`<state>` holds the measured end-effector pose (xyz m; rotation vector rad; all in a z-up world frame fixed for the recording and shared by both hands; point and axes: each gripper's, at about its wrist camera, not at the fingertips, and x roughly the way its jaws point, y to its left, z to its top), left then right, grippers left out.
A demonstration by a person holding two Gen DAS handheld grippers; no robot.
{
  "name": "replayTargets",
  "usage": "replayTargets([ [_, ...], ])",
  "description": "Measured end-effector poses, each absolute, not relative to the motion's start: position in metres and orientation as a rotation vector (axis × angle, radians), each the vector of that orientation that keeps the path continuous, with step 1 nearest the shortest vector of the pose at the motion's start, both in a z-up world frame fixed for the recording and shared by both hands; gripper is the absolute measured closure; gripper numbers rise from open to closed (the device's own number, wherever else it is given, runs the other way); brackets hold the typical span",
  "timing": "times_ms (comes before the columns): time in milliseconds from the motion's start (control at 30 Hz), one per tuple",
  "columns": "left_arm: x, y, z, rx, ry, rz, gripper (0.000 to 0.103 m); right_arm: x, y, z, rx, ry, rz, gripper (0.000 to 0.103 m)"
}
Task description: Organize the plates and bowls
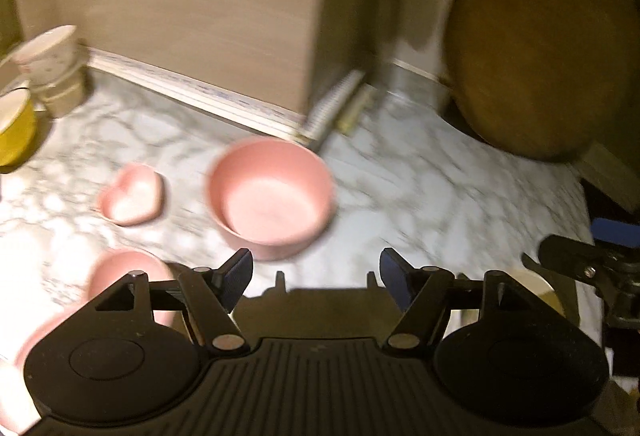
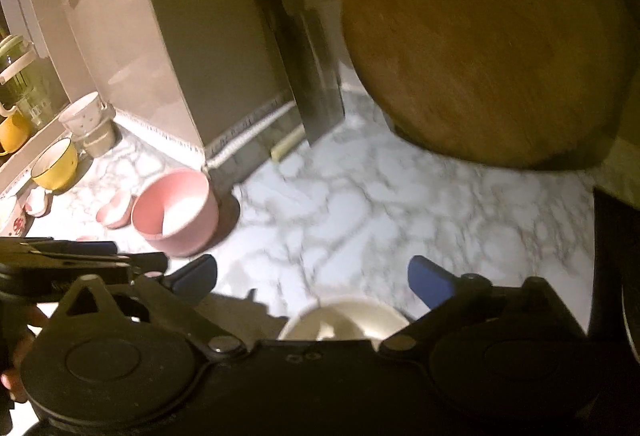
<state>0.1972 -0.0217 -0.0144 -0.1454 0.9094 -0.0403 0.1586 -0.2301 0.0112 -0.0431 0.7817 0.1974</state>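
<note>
Both tongs are released and hold nothing: left gripper point(image 1: 316, 272) has jaws apart over bare marble counter point(image 1: 420, 187), right gripper point(image 2: 312, 280) stands spread wide. Straight ahead of the left one, close, sits the pink bowl point(image 1: 272, 195), upright, mouth up; being round, it has no long axis. From the right gripper this bowl lies far ahead-left, so the left hand is nearer. A cream bowl point(image 2: 344, 320) sits just under the right jaws.

Deep bowl point(image 1: 271, 199) on the counter point(image 1: 420, 187), heart-shaped dish point(image 1: 131, 199) just left, round board point(image 1: 540, 47) behind right.
</note>
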Motion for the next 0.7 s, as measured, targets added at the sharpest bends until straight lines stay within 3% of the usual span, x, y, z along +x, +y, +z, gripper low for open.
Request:
replayTargets([
  [100, 0.210, -0.003, -0.013, -0.150, 0.906, -0.006, 0.028, 0.175, -0.216, 0.012, -0.040, 0.787, 0.214, 0.001],
  [700, 0.278, 0.054, -0.044, -0.223, 0.996, 0.115, 0.028, 0.265, -0.148, -0.028, 0.071, 0.982, 0.197, 0.004],
])
